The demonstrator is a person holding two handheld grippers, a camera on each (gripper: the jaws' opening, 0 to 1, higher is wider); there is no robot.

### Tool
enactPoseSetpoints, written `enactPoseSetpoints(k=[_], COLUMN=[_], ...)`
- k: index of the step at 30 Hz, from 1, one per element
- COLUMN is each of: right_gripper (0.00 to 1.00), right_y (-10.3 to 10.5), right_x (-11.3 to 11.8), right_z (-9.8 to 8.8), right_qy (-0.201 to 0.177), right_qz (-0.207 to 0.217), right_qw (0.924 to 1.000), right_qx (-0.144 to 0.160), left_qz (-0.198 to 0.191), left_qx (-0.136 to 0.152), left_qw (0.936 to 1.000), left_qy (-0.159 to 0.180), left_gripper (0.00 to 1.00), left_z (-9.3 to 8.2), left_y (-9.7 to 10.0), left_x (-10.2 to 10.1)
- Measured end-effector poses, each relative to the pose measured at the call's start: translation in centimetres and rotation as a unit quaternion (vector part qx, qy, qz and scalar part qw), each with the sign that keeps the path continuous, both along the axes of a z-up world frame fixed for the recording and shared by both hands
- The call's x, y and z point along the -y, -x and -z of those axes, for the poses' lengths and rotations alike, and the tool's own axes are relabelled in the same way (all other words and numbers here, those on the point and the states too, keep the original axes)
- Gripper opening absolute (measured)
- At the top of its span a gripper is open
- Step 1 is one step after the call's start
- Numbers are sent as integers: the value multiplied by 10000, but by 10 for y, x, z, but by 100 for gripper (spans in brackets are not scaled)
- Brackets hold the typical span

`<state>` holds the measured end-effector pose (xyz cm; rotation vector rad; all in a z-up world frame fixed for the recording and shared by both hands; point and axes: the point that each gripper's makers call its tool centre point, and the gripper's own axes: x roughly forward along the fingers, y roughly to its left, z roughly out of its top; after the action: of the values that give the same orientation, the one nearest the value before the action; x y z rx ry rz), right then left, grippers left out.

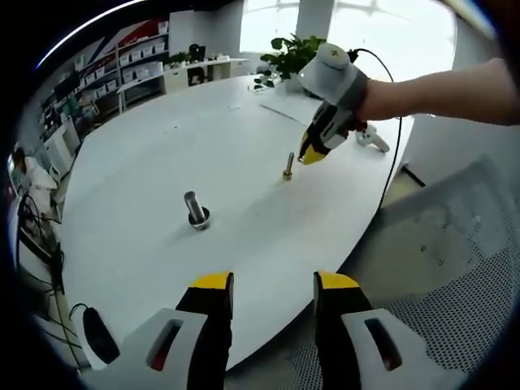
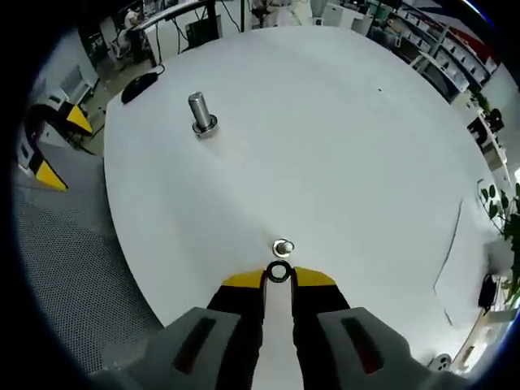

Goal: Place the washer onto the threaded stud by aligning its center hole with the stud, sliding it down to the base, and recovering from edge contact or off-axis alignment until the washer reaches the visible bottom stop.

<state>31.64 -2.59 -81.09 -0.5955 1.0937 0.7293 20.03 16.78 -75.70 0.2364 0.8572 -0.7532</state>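
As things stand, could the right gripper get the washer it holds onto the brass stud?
Probably yes: the right gripper holds the washer just short of the brass stud, with only bare table between.

No text, label, brand, number or sign can be read in either view. In the left gripper view, the shelves (image 1: 122, 69) far beyond the jaws, up and to the left, hold boxes whose fronts are too small and blurred to make out. In the right gripper view, the shelving (image 2: 431, 36) far ahead and to the right of the jaws is likewise too blurred for any lettering to be told.
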Motion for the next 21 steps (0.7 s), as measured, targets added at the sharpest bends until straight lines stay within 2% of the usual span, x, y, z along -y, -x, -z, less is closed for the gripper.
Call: enactPoseSetpoints(k=[8, 21], right_gripper=[14, 14], right_y=[-5, -13], right_x=[-7, -8], right_z=[-10, -4], right_qy=[-148, -2], right_qz=[37, -116], right_qw=[9998, 9999], right_qx=[103, 93], left_qz=[19, 9], left_qx=[-6, -18], left_qw=[10000, 10000], left_qy=[-10, -15], left_gripper=[38, 38], left_z=[0, 1], left_y=[1, 1], left_x=[0, 0])
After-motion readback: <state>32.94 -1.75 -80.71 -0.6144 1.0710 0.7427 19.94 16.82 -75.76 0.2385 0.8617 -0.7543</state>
